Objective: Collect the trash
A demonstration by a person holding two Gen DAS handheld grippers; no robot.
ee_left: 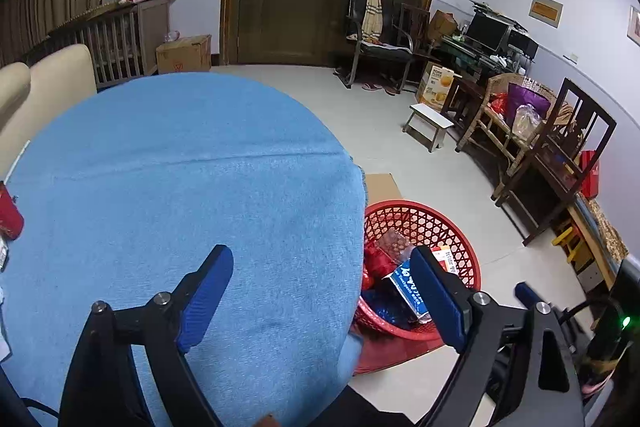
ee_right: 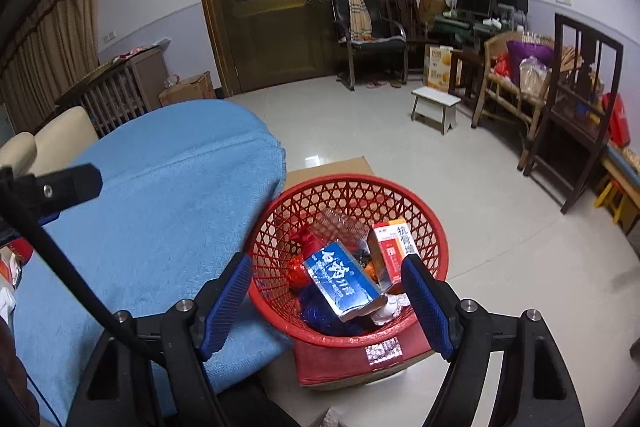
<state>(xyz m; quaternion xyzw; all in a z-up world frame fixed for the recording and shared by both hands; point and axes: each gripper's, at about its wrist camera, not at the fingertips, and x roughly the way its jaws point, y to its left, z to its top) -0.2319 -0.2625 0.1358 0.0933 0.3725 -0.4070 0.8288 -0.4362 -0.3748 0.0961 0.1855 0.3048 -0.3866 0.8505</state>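
While our right claw [ee_right: 326, 301] hangs spread wide with nothing between its blue pads [ee_right: 226, 303], we look straight down into the red basket [ee_right: 434, 247] beside the tabletop [ee_right: 160, 211]. Our left claw [ee_left: 324, 293] is spread just as wide and empty, one finger over the blue cloth, the other over the basket's [ee_left: 464, 251] near side. Inside the basket we see a blue carton [ee_right: 342, 281] lying tilted on top, a red and white box [ee_right: 390, 247] just beside it, crumpled white paper [ee_right: 390, 307] and red wrappers [ee_right: 300, 267] below. At the tabletop's far left edge, a red item [ee_left: 9, 213] sits, well apart from the basket. The basket rests on a cardboard box [ee_right: 340, 367].
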